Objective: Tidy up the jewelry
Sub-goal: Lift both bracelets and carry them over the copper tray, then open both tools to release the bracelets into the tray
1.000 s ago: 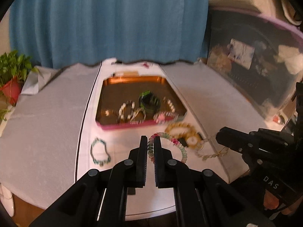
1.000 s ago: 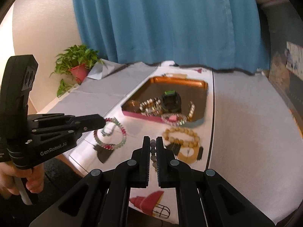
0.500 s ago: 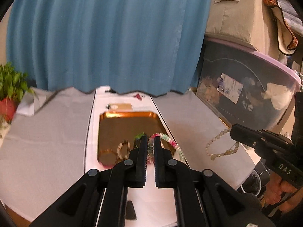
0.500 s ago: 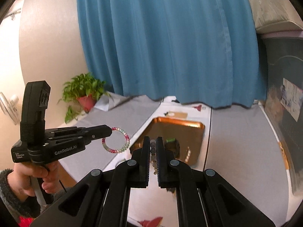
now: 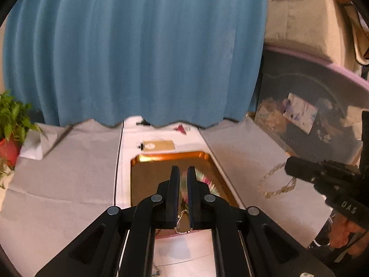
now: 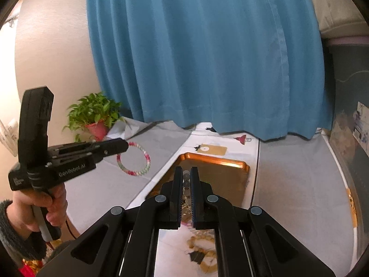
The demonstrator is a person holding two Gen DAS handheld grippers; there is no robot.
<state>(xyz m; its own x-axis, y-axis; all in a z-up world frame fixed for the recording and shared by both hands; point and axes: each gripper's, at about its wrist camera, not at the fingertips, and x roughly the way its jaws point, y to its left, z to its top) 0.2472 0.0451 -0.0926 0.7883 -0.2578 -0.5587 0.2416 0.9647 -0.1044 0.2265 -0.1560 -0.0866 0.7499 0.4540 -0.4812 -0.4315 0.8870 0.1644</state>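
1. Left gripper [image 5: 182,173]: jaws pressed together on a bead bracelet [image 6: 133,159], held in the air.
2. From the right wrist camera the bracelet hangs as a full ring off the left gripper's tip, over the grey cloth left of the tray [image 6: 230,161]. Beads are small and round, in runs of pink, white and pale green.
3. From the left wrist camera the same bracelet is blurred, only a pink and green smear at the jaws, over the tray.
4. Right gripper [image 6: 186,175]: jaws pinching a pale bead strand [image 5: 276,182], also lifted off the tabletop [image 5: 69,180].
5. From the left wrist camera the strand droops in a loose loop from the right gripper's tip, to the right of the tray. Beads look translucent, cream to pale yellow.
6. From the right wrist camera a few grey, round beads stack up between the jaws.
7. Tray: copper colour, shiny, rectangular with rounded corners, on a white strip in the middle of the tabletop.
8. A bracelet of bigger tan beads [image 6: 203,244] with a dark tassel lies on the white strip, near side of the tray.
9. A thin chain [image 5: 182,221] shows in the near end of the tray, below the left gripper's jaws.
10. A hand [image 6: 43,207] grips the left gripper's handle.
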